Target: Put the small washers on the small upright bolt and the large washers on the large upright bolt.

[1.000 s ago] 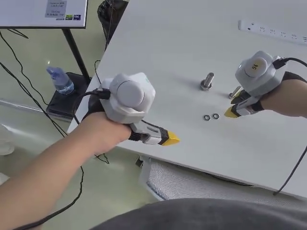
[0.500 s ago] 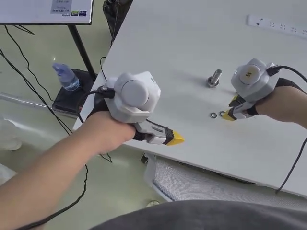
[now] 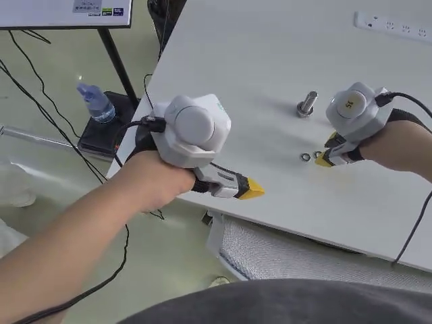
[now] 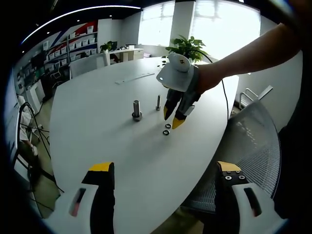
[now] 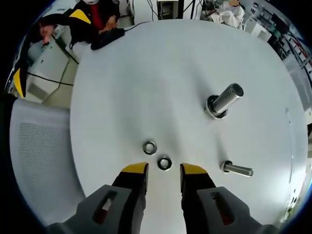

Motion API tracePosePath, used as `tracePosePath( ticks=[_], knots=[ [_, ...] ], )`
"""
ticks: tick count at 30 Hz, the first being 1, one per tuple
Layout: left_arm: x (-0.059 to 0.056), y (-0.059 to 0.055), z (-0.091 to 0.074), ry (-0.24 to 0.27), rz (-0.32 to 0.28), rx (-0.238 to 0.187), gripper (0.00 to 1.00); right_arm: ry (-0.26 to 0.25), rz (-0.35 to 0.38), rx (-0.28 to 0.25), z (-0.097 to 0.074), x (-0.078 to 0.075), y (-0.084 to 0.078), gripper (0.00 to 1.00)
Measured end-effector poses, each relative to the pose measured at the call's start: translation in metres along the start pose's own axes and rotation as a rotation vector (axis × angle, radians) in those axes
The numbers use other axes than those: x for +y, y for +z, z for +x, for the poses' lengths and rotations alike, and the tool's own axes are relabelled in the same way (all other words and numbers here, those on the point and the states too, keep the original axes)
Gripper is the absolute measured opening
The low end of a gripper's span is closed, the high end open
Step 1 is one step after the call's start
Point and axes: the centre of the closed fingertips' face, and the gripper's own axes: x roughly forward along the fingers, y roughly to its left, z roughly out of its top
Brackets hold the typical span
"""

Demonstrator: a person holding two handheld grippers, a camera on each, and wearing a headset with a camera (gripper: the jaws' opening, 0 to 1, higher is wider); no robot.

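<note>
Jaws stand spread on both grippers — the left gripper (image 4: 165,168) empty by the white table (image 4: 97,122) edge, the right gripper (image 5: 164,170) near the upright large bolt (image 5: 224,100) and small bolt (image 5: 237,169) — one washer (image 5: 164,163) just ahead of its tips, a second washer (image 5: 149,146) beside it.

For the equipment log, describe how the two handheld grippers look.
The left gripper and right gripper each have a rounded pale grey housing, grey jaws with yellow tips and a black cable. The right one's top bears a round, numbered label.

Nothing legible: marks on the right tongs (image 3: 323,159) and the board (image 3: 61,12) are too blurred.
</note>
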Motion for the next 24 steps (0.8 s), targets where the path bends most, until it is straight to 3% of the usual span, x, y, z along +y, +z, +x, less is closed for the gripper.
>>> tracePosePath(
  ticks=[8, 24],
  knots=[
    [0.0006, -0.0003, -0.0011, 0.003, -0.009, -0.005, 0.84, -0.014, 0.003, 0.004, 0.0065, -0.0053, -0.0003, 0.27],
    [-0.0011, -0.0038, 0.0013, -0.006, -0.01, 0.009, 0.83, -0.03, -0.005, 0.016, 0.0066, -0.0008, -0.0009, 0.23]
  ],
)
